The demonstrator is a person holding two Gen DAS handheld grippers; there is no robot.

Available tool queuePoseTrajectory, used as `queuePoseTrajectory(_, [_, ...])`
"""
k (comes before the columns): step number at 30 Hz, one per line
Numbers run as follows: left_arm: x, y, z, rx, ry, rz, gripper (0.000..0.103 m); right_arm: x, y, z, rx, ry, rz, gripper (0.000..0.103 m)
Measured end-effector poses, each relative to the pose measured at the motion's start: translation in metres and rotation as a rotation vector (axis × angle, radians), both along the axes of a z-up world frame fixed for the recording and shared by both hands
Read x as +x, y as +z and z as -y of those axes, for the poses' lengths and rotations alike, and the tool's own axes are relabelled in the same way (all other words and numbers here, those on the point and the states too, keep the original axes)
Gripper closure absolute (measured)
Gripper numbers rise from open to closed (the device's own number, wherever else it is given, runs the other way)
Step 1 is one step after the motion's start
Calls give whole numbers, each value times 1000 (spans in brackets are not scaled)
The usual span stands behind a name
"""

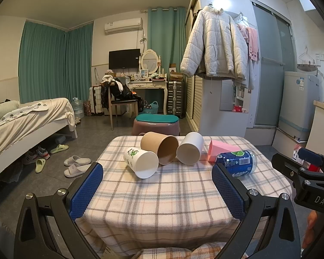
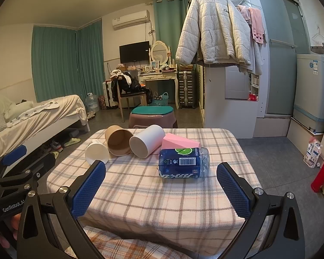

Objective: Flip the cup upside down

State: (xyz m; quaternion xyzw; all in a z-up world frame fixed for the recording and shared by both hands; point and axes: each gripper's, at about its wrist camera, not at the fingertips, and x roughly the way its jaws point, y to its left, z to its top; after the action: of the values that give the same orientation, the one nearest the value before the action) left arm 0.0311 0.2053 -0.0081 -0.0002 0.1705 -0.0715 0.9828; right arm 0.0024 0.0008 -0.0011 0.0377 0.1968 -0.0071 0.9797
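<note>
Cups lie on their sides in a row across the far half of the bench (image 1: pixel 162 198), none held. Left claw (image 1: pixel 157 192) hangs wide over the near edge, nothing between its blue pads (image 1: pixel 86 191). Right claw (image 2: pixel 162 192) same, wide and empty, pads (image 2: pixel 234 188) apart; its body shows at the right edge of the left view. Nearest is the blue bottle (image 2: pixel 183 163), on its side, right of centre. Behind it, a pink box (image 2: pixel 179 143) touching the bottle. Then printed white cup (image 1: pixel 141 161), brown cup (image 1: pixel 159 146), plain white cup (image 1: pixel 190 150), mouths facing the claws, touching side by side. Beyond the bench, a stool (image 1: pixel 156 124), bed (image 1: pixel 28 120) at left.
</note>
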Motion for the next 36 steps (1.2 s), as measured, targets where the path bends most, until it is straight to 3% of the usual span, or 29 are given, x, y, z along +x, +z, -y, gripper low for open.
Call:
queuePoseTrajectory(27, [3,-3,-2,-3,8,-7,0,3,-3,-6,-10,6,-9,0])
queuePoseTrajectory(36, [25,-8,-14,-27,28,-30,0,29,0,-21,-54,21,-53,0])
